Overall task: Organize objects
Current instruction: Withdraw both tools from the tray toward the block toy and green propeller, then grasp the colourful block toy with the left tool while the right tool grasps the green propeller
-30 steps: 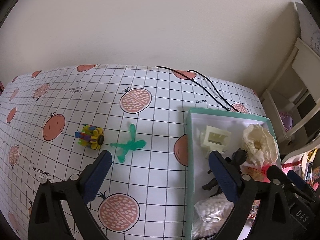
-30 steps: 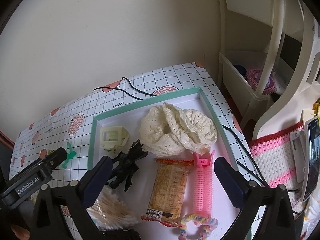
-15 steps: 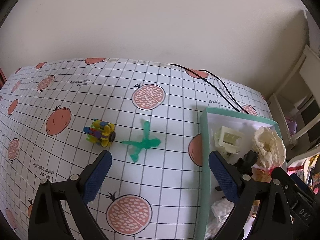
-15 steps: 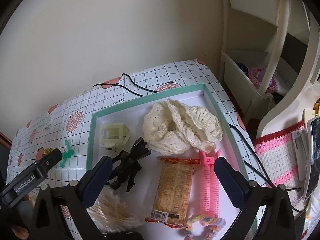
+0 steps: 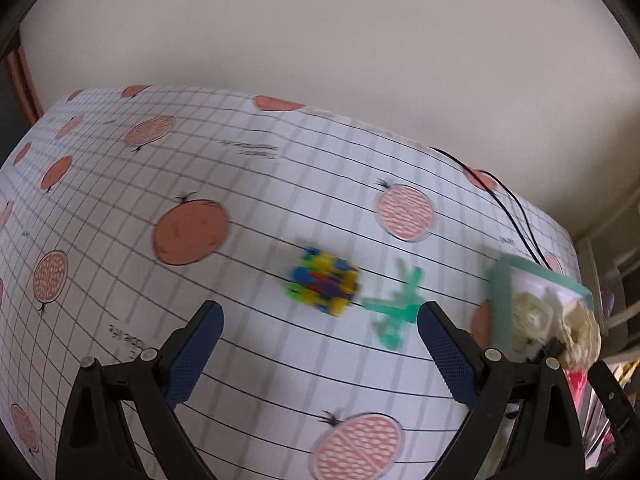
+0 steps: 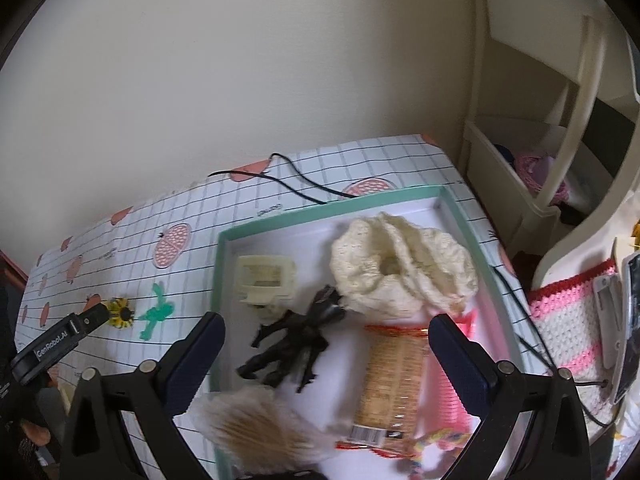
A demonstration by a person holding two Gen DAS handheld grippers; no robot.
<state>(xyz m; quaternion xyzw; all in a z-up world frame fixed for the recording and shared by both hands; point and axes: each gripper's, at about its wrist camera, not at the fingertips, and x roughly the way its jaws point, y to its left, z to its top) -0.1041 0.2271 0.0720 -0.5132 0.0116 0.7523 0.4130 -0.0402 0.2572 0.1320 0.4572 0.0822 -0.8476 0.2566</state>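
A multicoloured block toy (image 5: 323, 284) and a green plastic figure (image 5: 396, 309) lie on the fruit-print tablecloth (image 5: 224, 184). My left gripper (image 5: 318, 344) hovers open just in front of them, empty. The green-rimmed box (image 6: 221, 276) holds a cream clip (image 6: 265, 280), a cream scrunchie (image 6: 404, 276), a black horse figure (image 6: 292, 344), a snack packet (image 6: 390, 384), a pink roller (image 6: 452, 396) and a bag of cotton swabs (image 6: 256, 424). Over the box's front half my right gripper (image 6: 324, 356) stands open and empty. The toy (image 6: 120, 312) and green figure (image 6: 154, 316) show at left there.
A black cable (image 6: 288, 184) runs along the table's back edge by the wall. A cream shelf unit (image 6: 532, 152) stands to the right. A pink and white knitted cloth (image 6: 568, 328) and a phone (image 6: 630, 320) lie at the right. The box's corner (image 5: 504, 300) is blurred in the left wrist view.
My left gripper has swung left toward the block toy and green figure, which now sit between its fingers in view; the box slid to the right edge. The right gripper barely shifted.
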